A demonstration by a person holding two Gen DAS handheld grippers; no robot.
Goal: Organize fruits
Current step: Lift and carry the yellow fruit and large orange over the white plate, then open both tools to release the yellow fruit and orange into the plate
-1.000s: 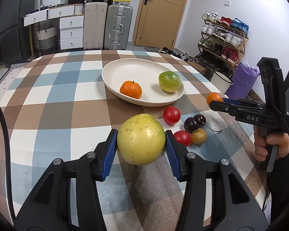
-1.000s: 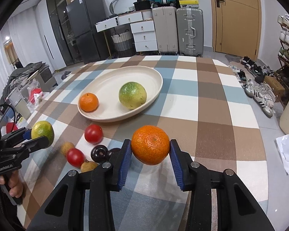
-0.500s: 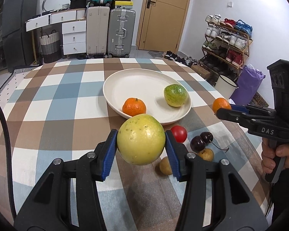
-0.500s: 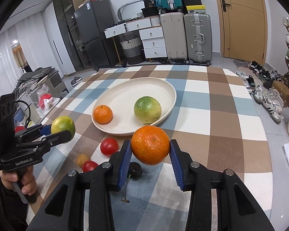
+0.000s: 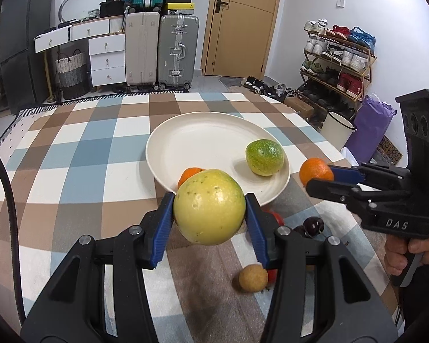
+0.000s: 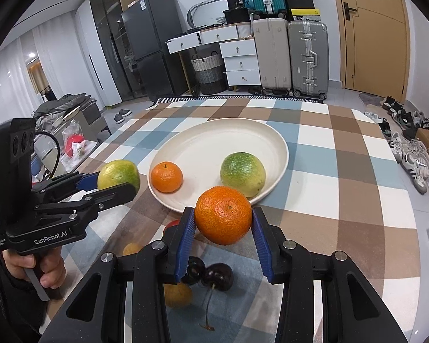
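Now both your loads have closed on the plate [image 5: 157,154]: left tool [image 5: 209,214] clamps the yellow-green fruit [image 5: 209,207], right tool [image 6: 223,223] the orange [image 6: 223,215]; release next.

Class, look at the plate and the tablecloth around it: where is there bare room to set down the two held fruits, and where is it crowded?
Free: the plate's far half, behind the small orange and green fruit; also the tablecloth on the shoe side. Crowded: in front of the plate, where cherries and small fruits cluster.
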